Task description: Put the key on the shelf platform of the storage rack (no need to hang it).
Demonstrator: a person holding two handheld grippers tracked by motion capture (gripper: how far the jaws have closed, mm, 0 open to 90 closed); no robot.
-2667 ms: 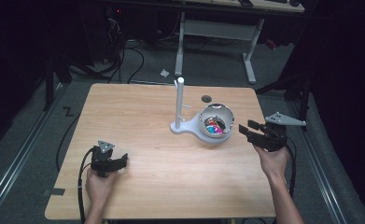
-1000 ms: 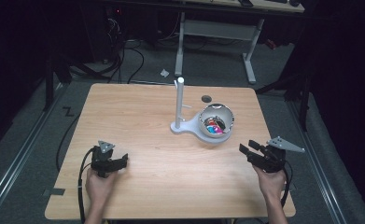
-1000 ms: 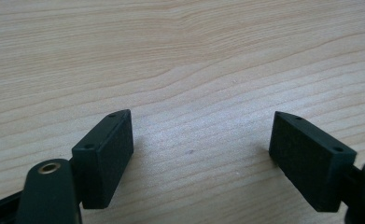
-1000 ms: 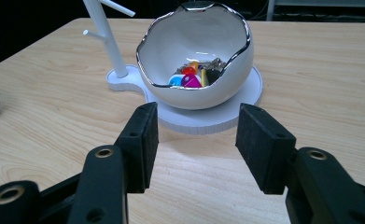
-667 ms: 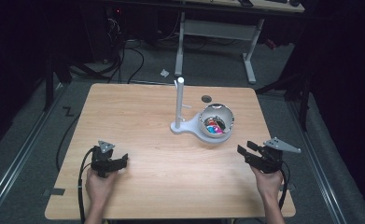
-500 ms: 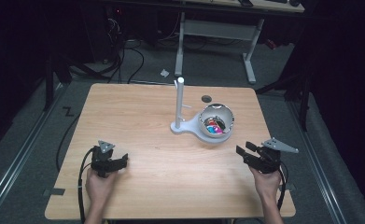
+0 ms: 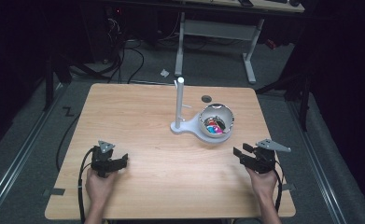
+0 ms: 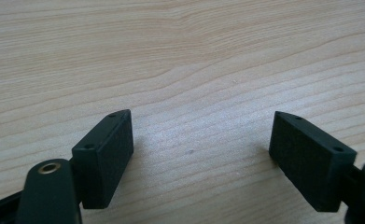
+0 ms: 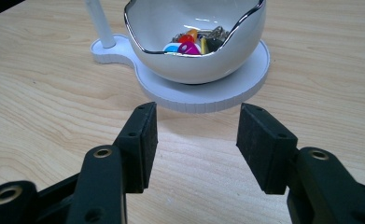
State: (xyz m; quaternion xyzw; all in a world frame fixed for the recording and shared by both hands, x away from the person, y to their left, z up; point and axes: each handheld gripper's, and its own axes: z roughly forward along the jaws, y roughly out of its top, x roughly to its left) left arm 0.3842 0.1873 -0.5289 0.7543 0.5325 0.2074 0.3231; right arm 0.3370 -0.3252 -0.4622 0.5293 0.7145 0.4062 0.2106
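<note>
Right gripper view: the white bowl (image 9: 196, 42) sits straight ahead of the right gripper (image 9: 196, 140), a short way beyond its fingertips and apart from them. The bowl has a wavy, silver-edged rim and holds small coloured pieces (image 9: 189, 44), red, blue, magenta and yellow among them, with some metal bits I cannot make out. It rests on a white round base (image 9: 245, 79), whose near edge lies just past the fingertips; a white post (image 9: 98, 23) rises from the base's smaller lobe, ahead and to the left of the fingers. The right gripper's fingers stand moderately wide, with nothing between them but bare wooden table (image 9: 40, 102), and they touch nothing.

In the high view, the right gripper (image 7: 245, 154) hovers near the table's right edge, the bowl (image 7: 216, 123) ahead and to its left. The left gripper (image 7: 119, 162) lies well apart from the bowl, near the table's front left.

In the left gripper view, the left gripper (image 8: 201, 140) has its fingers spread wide over bare wood, holding nothing.
</note>
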